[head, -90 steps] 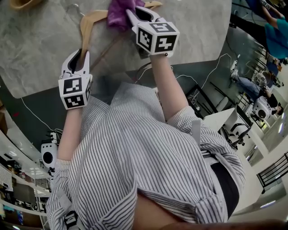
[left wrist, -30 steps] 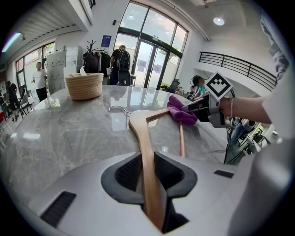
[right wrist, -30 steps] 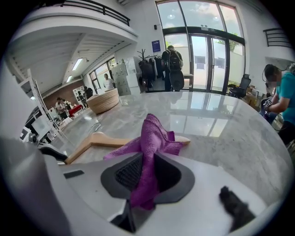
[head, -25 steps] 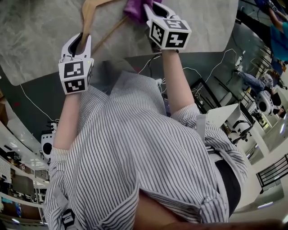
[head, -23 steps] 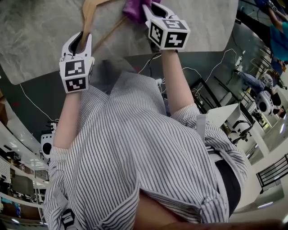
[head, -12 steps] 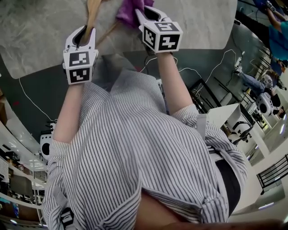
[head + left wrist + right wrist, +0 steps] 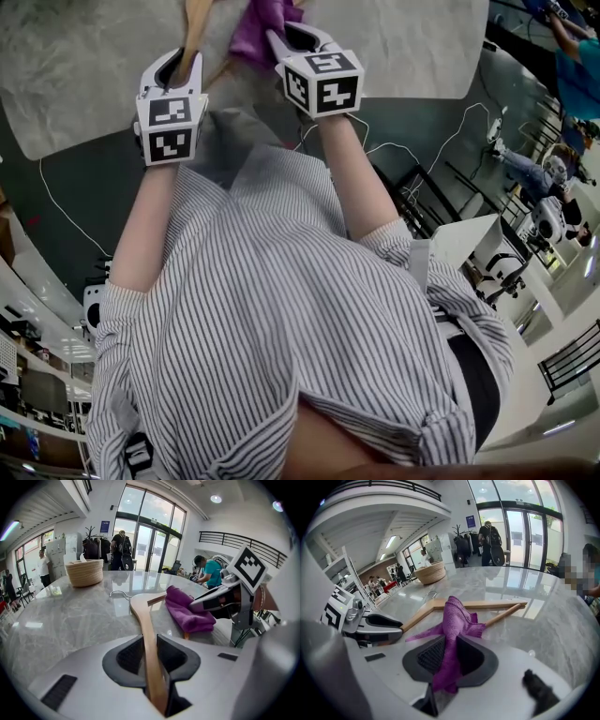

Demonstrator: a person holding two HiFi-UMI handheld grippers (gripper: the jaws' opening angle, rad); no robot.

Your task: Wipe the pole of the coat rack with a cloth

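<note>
Leftward along the hanger's lower bar is where the right claw (image 7: 449,651) has slid over the last second, and it now sits nearer the left claw (image 7: 150,644), which has kept its place. Both work over a broad grey marbled bench (image 7: 61,616), polished enough to mirror the windows and ceiling lights. Past the bench's near edge the floor (image 7: 84,202) is dark, with thin white cables (image 7: 441,141) trailing across it. Around them is a bright, high hall with tall glass doors (image 7: 150,541) at the far end, a railed balcony (image 7: 239,543) up on the right, and a few people standing or bending at the edges. A clothes stand (image 7: 461,543) hung with dark garments is beside the doors. On the bench there is one wooden hanger (image 7: 145,625), one purple cloth (image 7: 457,616) and one woven basket (image 7: 85,572), which is far back on the left, well apart from the rest. Two claws are in play. The left one is clamped on the near end of the hanger's arm, the wood running straight between its jaws and the metal hook pointing away. The right one pinches the cloth, which rises from between its jaws and is bunched over the hanger's round bar, just right of the left claw.
</note>
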